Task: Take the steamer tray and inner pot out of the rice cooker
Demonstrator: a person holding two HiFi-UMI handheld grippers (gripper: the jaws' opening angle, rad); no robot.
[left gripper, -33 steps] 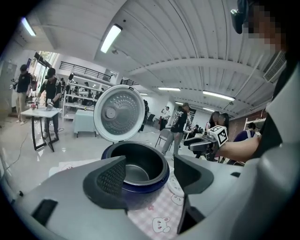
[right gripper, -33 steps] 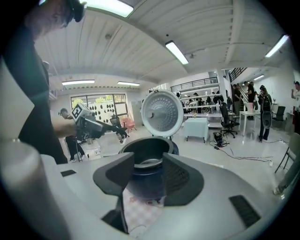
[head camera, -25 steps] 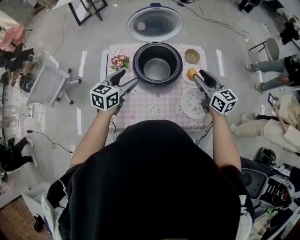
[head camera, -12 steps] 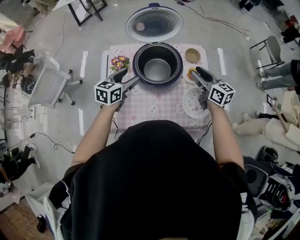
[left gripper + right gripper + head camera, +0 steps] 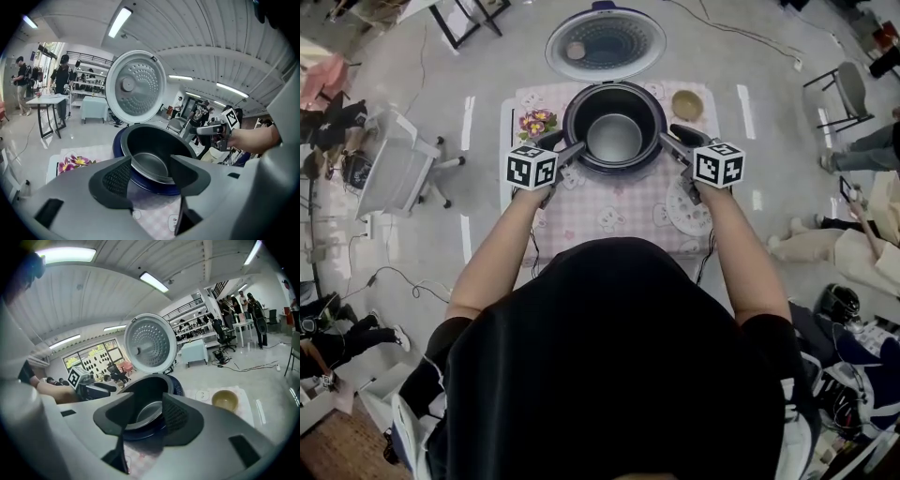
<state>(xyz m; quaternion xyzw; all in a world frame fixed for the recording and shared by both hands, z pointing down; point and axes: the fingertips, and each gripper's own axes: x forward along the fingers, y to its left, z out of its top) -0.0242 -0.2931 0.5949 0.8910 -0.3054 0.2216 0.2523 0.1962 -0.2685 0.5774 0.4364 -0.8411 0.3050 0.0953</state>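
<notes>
The person is holding the left gripper [image 5: 565, 145] at the left side of the rice cooker [image 5: 614, 97] and the right gripper [image 5: 668, 137] at its right side, both pointing inward at the rim. The cooker is standing at the far end of a table under a pink checked cloth [image 5: 600, 211], with its lid [image 5: 606, 44] tipped open behind it. The inner pot [image 5: 614, 138] is sitting inside the cooker. A white round tray [image 5: 680, 211] is lying on the cloth beside the right forearm, apart from the cooker.

The head view is giving the layout but not the gap between the jaws. The left gripper view is showing its jaws apart and closing, with the cooker's near rim and the grey pot visible through the gap. The pads are pinching nothing. The right gripper view is showing its jaws apart too, set narrower, with the rim and pot visible between them and nothing gripped.

Only the head view is catching the tray. The flowers [image 5: 537, 122] are appearing in the head and left gripper views, and the bowl [image 5: 685, 105] in the head and right gripper views. Each gripper view is also catching the other gripper across the cooker, and people are standing far behind.
</notes>
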